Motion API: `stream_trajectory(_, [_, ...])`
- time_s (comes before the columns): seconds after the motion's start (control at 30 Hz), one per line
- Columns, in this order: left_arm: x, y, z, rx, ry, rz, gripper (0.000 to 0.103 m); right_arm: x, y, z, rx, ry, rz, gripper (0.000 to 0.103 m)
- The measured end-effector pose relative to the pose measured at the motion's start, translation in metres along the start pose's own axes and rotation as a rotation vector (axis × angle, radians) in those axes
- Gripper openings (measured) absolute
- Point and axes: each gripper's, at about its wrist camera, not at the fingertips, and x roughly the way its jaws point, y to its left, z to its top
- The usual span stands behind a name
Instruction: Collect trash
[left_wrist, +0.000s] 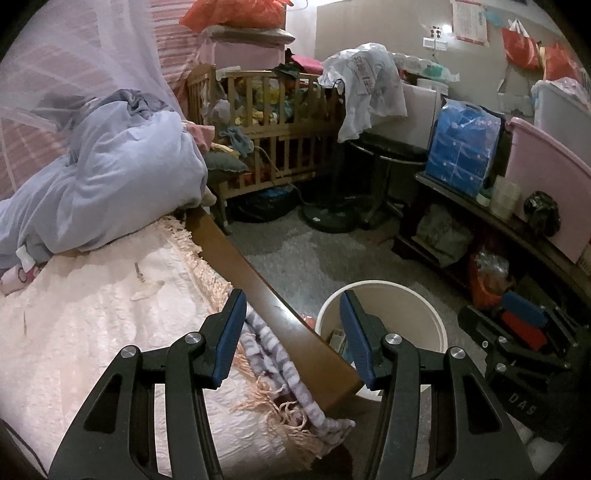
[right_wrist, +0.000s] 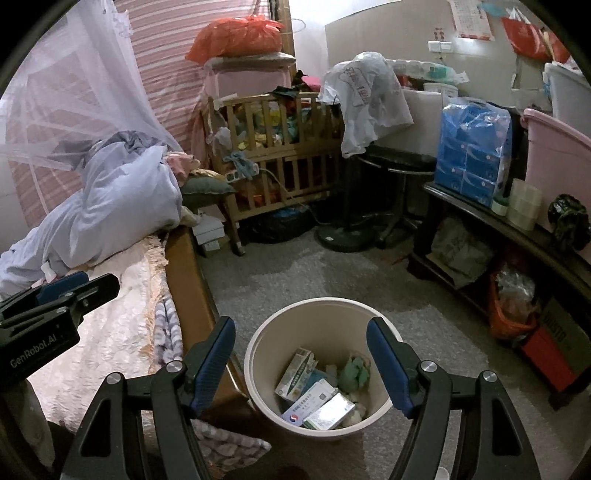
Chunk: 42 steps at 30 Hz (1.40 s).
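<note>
A cream waste bin (right_wrist: 255, 354) stands on the grey floor beside the bed's wooden rail. Inside it lie several medicine boxes (right_wrist: 314, 400) and a crumpled green scrap (right_wrist: 354, 373). My right gripper (right_wrist: 301, 330) hovers above the bin, open, with nothing between its blue pads. My left gripper (left_wrist: 293, 301) hangs open over the wooden rail (left_wrist: 258, 273) and the bed's edge, also holding nothing; the bin (left_wrist: 402, 295) shows just right of it. A small pale scrap (left_wrist: 147, 290) lies on the pink bedspread (left_wrist: 92, 332). The left gripper (right_wrist: 62, 291) also appears at the left edge of the right wrist view.
A blue duvet (left_wrist: 110, 177) is heaped at the head of the bed under a mosquito net. A wooden cot (right_wrist: 280, 162), a black stool (right_wrist: 399, 166) and a fan base (right_wrist: 343, 232) stand beyond. A dark shelf (right_wrist: 491, 221) with tissue packs and a pink tub lines the right.
</note>
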Motion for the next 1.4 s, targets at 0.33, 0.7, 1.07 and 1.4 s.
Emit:
stream_trajectory(0.33, [0.000,0.000,-0.005,0.007,-0.006,-0.005,0.051,0.003,0.004,0.001,-0.013,0.011,0.005,0.072])
stream_trajectory(0.7, [0.000,0.000,-0.007,0.009,-0.011,-0.020,0.051,0.006,0.006,0.001,-0.025,0.023,0.004,0.074])
stream_trajectory(1.07, [0.000,0.000,-0.008,0.006,-0.009,-0.022,0.051,0.009,0.006,0.000,-0.032,0.039,0.010,0.075])
stream_trajectory(1.4, [0.000,-0.001,-0.009,0.004,-0.009,-0.021,0.051,0.011,0.006,0.000,-0.033,0.043,0.012,0.075])
